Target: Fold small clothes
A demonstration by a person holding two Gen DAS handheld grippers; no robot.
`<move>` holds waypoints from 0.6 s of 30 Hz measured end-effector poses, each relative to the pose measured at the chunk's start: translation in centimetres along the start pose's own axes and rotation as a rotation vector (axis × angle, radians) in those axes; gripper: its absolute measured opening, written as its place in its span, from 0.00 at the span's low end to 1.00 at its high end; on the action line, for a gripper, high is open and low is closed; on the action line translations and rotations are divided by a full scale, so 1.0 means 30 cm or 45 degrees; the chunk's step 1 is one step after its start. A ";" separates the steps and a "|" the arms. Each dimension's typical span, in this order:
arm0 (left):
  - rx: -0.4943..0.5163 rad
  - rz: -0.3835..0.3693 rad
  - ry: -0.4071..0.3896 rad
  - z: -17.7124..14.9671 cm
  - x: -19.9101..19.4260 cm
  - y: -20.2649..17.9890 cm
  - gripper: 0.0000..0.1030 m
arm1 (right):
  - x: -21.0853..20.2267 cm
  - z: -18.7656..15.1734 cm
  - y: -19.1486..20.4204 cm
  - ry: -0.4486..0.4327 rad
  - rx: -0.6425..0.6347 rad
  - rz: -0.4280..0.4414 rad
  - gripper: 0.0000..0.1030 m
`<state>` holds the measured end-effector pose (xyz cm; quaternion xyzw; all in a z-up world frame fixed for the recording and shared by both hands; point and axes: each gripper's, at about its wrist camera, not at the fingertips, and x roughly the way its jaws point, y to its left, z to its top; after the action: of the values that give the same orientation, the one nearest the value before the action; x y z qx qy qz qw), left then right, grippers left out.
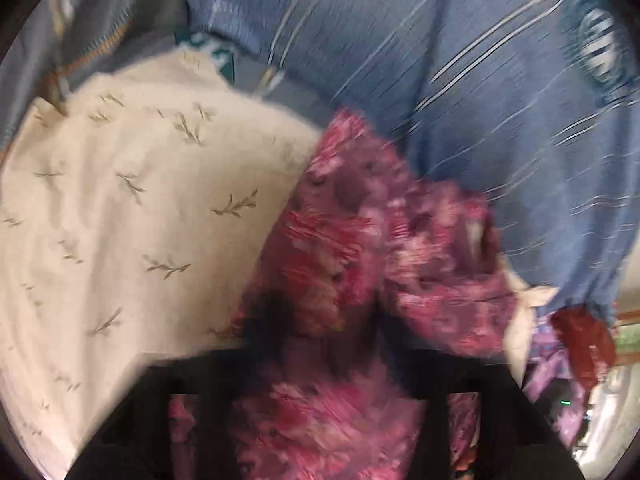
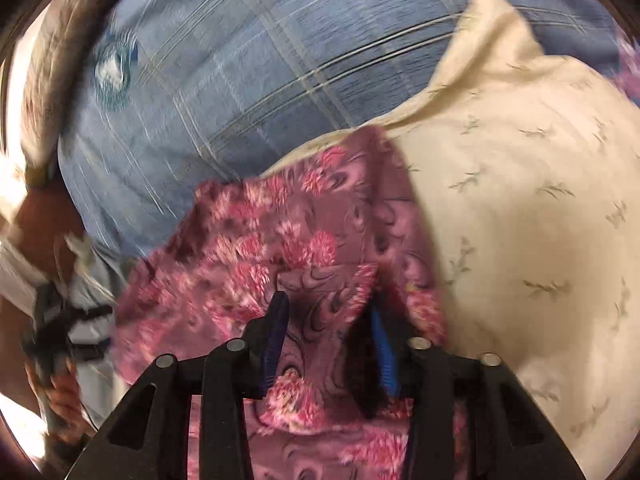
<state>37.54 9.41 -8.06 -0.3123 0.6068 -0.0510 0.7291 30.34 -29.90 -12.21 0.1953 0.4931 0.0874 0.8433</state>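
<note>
Right wrist, crumpled pink floral cloth [image 2: 280,240], seemingly jaw-pinched

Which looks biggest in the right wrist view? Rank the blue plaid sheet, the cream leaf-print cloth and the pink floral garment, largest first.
1. cream leaf-print cloth and blue plaid sheet: similar spread, and both run out of frame or under other fabric, so unranked.
2. pink floral garment: smallest patch, though nearest the camera, which inflates it.

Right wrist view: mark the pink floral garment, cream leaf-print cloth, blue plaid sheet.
pink floral garment [image 2: 256,248], right wrist view, flowered upper panel.
cream leaf-print cloth [image 2: 520,200], right wrist view, flat middle.
blue plaid sheet [image 2: 240,80], right wrist view, bare centre.
</note>
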 end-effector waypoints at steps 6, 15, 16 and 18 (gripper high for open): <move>-0.057 -0.046 -0.240 0.020 -0.037 0.007 0.08 | -0.179 0.119 -0.001 -0.320 -0.017 0.091 0.03; -0.121 -0.153 -0.219 -0.025 -0.070 0.072 0.11 | -0.127 0.045 -0.098 -0.239 0.125 -0.015 0.10; -0.103 -0.179 -0.217 -0.043 -0.088 0.062 0.14 | -0.151 0.036 -0.079 -0.266 0.115 0.036 0.10; -0.019 -0.224 -0.211 -0.098 -0.098 0.008 0.27 | -0.165 0.010 -0.028 -0.266 0.071 0.107 0.12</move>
<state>34.01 9.78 -5.90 -0.3729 0.5151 -0.0844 0.7671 28.11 -32.41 -8.48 0.2471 0.3961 0.0879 0.8800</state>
